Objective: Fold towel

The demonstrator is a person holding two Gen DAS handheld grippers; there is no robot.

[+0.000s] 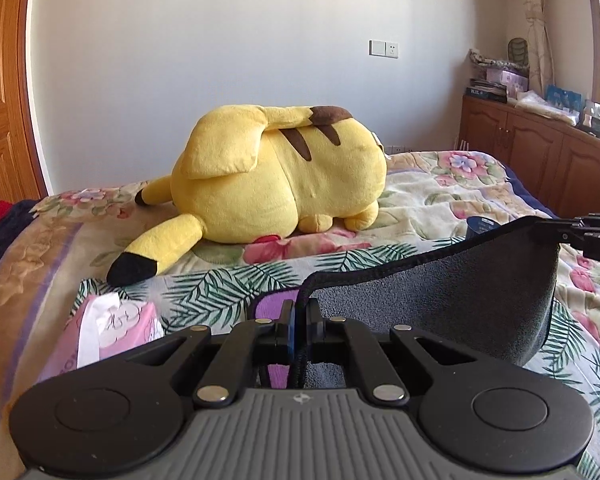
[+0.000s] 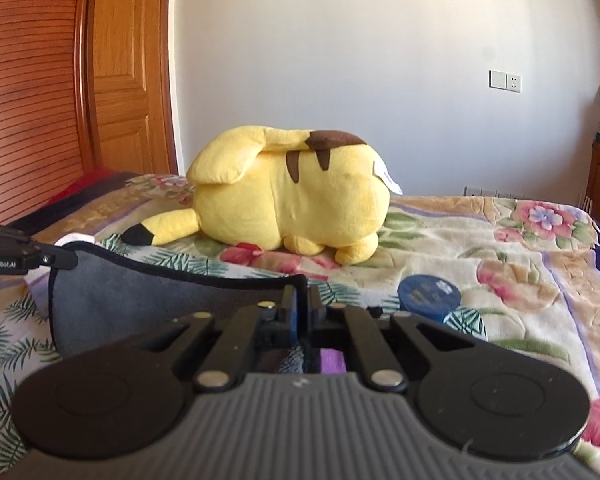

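A dark grey towel (image 1: 440, 304) with black trim and a purple underside hangs stretched between my two grippers above the floral bedspread. My left gripper (image 1: 300, 308) is shut on one top corner of the towel. My right gripper (image 2: 303, 296) is shut on the other top corner; the towel (image 2: 140, 300) sags away to its left. The right gripper's fingers (image 1: 572, 232) show at the right edge of the left wrist view. The left gripper's fingers (image 2: 56, 259) show at the left edge of the right wrist view.
A big yellow plush toy (image 1: 276, 176) lies on the bed (image 1: 440, 200) beyond the towel. A pink tissue pack (image 1: 108, 332) lies at the left. A round dark blue tin (image 2: 428, 294) sits on the bedspread at the right. Wooden cabinets (image 1: 540, 152) line the right wall.
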